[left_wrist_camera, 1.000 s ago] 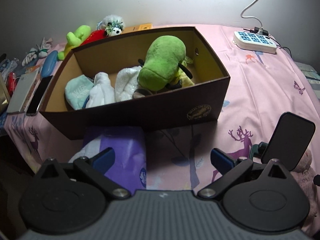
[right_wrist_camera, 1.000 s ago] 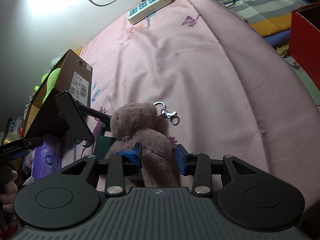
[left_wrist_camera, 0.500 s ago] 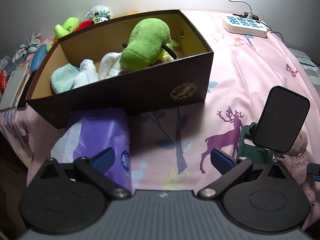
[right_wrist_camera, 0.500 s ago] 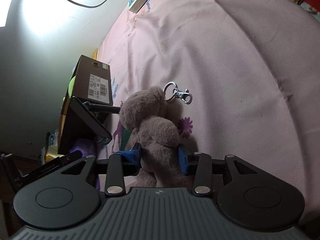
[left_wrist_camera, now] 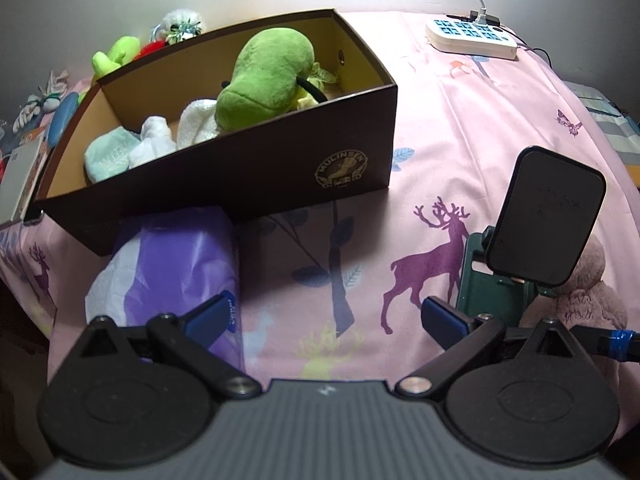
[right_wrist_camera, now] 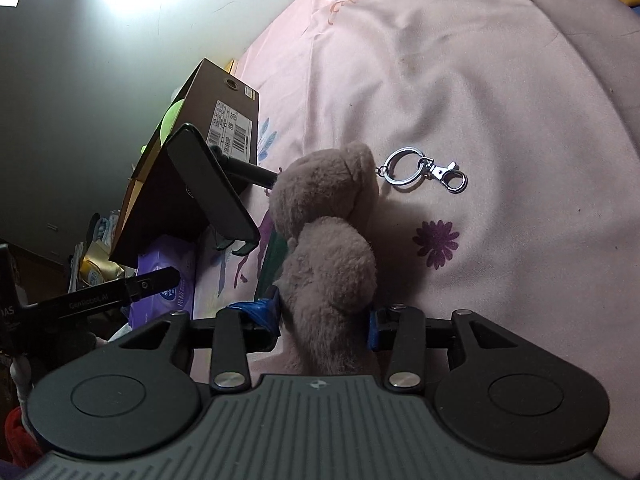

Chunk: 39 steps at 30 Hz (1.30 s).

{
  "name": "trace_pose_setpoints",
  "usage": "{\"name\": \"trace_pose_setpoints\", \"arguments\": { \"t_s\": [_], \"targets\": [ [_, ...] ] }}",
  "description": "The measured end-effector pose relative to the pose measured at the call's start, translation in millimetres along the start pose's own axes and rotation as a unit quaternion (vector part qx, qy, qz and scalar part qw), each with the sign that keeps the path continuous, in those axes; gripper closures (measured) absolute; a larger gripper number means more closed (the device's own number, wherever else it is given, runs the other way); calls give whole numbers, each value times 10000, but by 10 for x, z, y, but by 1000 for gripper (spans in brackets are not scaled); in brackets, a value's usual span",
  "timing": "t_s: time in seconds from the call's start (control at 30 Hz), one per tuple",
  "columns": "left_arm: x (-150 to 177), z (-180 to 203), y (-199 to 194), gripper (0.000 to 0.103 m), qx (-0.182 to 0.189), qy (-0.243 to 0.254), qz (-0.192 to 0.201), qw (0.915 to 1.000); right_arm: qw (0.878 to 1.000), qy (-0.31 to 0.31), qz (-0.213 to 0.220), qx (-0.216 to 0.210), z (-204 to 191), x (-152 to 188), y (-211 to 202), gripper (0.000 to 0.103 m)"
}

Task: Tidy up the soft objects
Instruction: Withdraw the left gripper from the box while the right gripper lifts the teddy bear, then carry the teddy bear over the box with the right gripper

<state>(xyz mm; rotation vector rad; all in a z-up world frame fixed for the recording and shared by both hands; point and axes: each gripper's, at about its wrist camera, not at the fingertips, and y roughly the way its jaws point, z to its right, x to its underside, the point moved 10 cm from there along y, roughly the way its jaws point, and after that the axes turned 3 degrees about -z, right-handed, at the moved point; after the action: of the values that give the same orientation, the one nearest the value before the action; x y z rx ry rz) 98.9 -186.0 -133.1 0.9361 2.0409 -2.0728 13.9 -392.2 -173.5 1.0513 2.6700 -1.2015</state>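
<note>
One box [left_wrist_camera: 248, 168], two hand-held grippers [left_wrist_camera: 328, 316] [right_wrist_camera: 324, 320], one brown plush bear [right_wrist_camera: 328, 240].

Our left tongs [left_wrist_camera: 326, 314] show a grey ribbed housing with a small white mark at its middle, flanked by 2 round black discs. From each disc a black linkage arm runs forward, pinned by a silver screw, and ends in a blue pad [left_wrist_camera: 442, 318]. Our right tongs [right_wrist_camera: 322, 322] are built the same: ribbed grey body with a small round emblem, 2 black discs, 2 silver screws on upright black links, blue pads, the left one wrapped in blue tape. In the right view, the left tongs' black arm carries white lettering.
</note>
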Motion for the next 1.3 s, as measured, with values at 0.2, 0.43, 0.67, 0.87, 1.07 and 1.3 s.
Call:
{"name": "trace_pose_setpoints", "arguments": {
  "t_s": [0.2, 0.43, 0.67, 0.87, 1.07, 1.3],
  "targets": [
    [32, -8, 1, 2, 2, -3, -29, 10000, 9996, 260, -13, -88, 44, 14, -34, 81],
    [31, 2, -14, 2, 9, 51, 1, 10000, 9993, 356, 138, 19, 48, 45, -168, 82],
    [41, 39, -19, 2, 71, 99, 14, 9999, 9975, 530, 451, 147, 101, 21, -353, 83],
    [24, 57, -64, 2, 118, 100, 75, 9999, 9946, 610, 819, 157, 107, -141, -543, 83],
    [16, 14, -118, 2, 77, 33, 134, 9999, 9922, 518, 1133, -3, 1, -373, -695, 83],
    [23, -73, -166, 2, 20, -115, 168, 9998, 9878, 825, 1211, -536, -98, -580, -786, 84]
  ]
}}
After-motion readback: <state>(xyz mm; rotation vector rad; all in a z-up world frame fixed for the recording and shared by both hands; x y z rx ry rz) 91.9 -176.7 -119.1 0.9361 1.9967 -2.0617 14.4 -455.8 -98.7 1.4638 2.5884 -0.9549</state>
